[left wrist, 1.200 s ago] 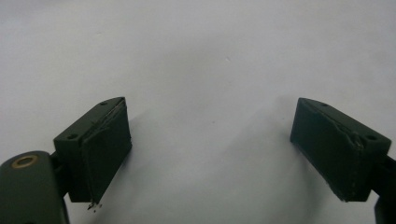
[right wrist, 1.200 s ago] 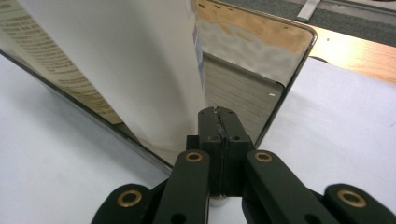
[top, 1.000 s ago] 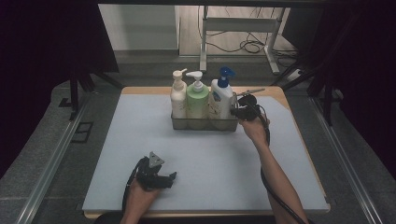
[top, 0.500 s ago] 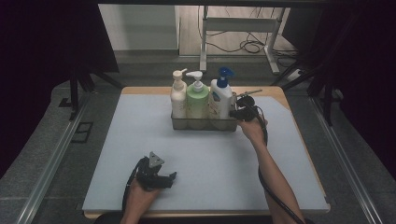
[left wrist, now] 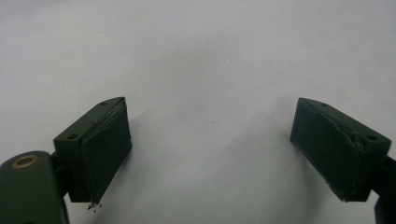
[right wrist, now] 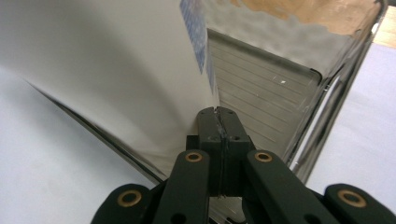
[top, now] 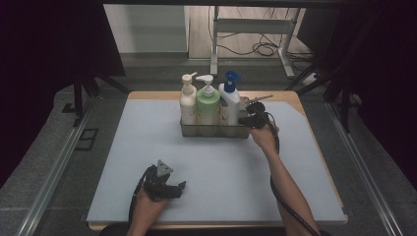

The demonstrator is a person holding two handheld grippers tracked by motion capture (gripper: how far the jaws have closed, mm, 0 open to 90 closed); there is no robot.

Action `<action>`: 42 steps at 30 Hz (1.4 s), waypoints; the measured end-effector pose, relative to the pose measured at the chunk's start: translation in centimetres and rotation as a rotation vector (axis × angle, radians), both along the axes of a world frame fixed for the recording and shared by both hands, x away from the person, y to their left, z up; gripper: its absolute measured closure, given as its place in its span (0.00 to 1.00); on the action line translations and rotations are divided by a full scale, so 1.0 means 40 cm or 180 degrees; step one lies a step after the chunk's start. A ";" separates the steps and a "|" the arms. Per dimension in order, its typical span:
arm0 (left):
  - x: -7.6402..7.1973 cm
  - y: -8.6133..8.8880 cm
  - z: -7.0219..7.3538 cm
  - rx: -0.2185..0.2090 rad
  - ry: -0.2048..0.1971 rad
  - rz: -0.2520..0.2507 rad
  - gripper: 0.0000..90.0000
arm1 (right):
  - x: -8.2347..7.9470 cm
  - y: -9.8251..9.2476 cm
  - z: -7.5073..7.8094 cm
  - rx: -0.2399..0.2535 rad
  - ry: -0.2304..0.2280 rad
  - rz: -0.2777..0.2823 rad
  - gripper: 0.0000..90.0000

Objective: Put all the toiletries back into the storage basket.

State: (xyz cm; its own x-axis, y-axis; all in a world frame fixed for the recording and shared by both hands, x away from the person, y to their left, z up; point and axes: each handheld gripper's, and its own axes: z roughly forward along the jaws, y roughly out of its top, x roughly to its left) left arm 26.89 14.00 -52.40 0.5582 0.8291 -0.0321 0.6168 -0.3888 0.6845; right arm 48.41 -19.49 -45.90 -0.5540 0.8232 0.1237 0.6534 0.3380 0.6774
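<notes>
A wide worktop covered with a pale blue-grey mat takes up the middle of the high view, with a strip of bare wood showing along its far edge and right corner. Dark curtains hang at both sides, and beyond the far edge is a grey floor with cables and the legs of a metal stand.

Near the far middle of the worktop sits a shallow metal tray, long side facing the person. Three bottles stand upright in it, side by side in a row. At the left is a cream pump bottle, in the middle a light green pump bottle, and at the right a white bottle with a blue spray top.

The person's right forearm reaches from the bottom right up to the tray's right end. The right gripper is there, just beside the white bottle. In the right gripper view its jaws are pressed together with nothing between them, their tips inside the tray's end over its ribbed floor, close against the white bottle's side; whether they touch it cannot be told.

The person's left hand rests near the front edge of the worktop, well apart from the tray, holding the left gripper. In the left gripper view its jaws stand wide apart over the bare mat, holding nothing.
</notes>
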 end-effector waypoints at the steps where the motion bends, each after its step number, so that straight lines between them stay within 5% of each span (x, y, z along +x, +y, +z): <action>1: 0.000 0.000 0.000 0.0000 0.0000 -0.0001 0.13 | 0.000 0.001 -0.001 0.0001 0.0003 0.0008 0.99; 42: 0.000 0.000 0.000 0.0001 -0.0001 -0.0002 0.13 | -0.018 0.031 0.014 0.0007 -0.0005 0.0217 1.00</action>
State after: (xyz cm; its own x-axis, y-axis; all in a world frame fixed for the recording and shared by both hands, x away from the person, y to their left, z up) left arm 26.91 14.00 -52.41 0.5588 0.8287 -0.0316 0.6162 -0.3894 0.6846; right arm 47.70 -18.23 -45.33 -0.6090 0.7833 0.1247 0.6279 0.3801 0.6791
